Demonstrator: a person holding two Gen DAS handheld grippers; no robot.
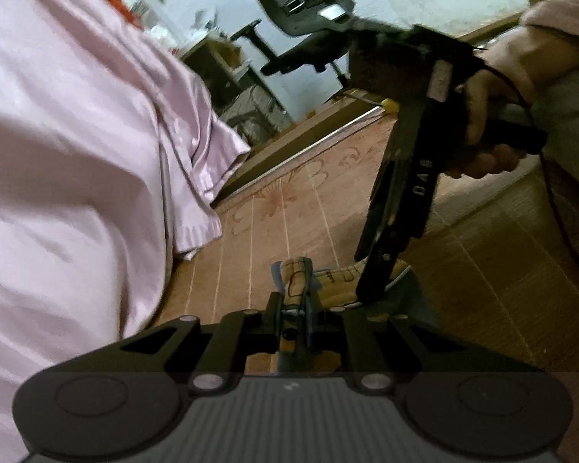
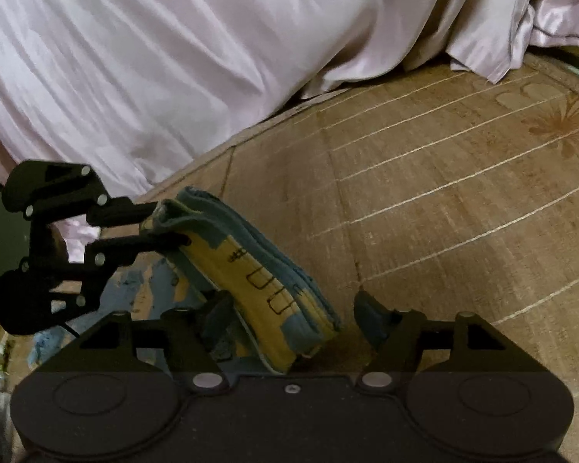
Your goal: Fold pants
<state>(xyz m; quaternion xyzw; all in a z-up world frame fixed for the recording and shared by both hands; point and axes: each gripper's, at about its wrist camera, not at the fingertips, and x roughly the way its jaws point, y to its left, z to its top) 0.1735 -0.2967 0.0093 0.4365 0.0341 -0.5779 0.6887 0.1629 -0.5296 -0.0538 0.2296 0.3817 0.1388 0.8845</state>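
Note:
The pants [image 2: 258, 277] are a folded bundle of yellow and blue fabric with dark outline prints, lying on a woven mat [image 2: 444, 193]. My left gripper [image 2: 170, 227] comes in from the left and is shut on the bundle's far end. In the left wrist view that pinched end of the pants [image 1: 297, 274] stands up between my left gripper's [image 1: 293, 308] closed fingers. My right gripper [image 2: 295, 316] is open and wide, with the near end of the bundle between its fingers, close to the left finger. A hand [image 1: 482, 115] holds the right gripper [image 1: 374, 277], which points down at the fabric.
A pink satin sheet [image 1: 77, 135] is bunched along one side of the mat [image 1: 289, 200], and the sheet [image 2: 154, 58] also fills the far side of the right wrist view. Past the wooden bed edge [image 1: 308, 131] stand an office chair [image 1: 305, 11] and shelves.

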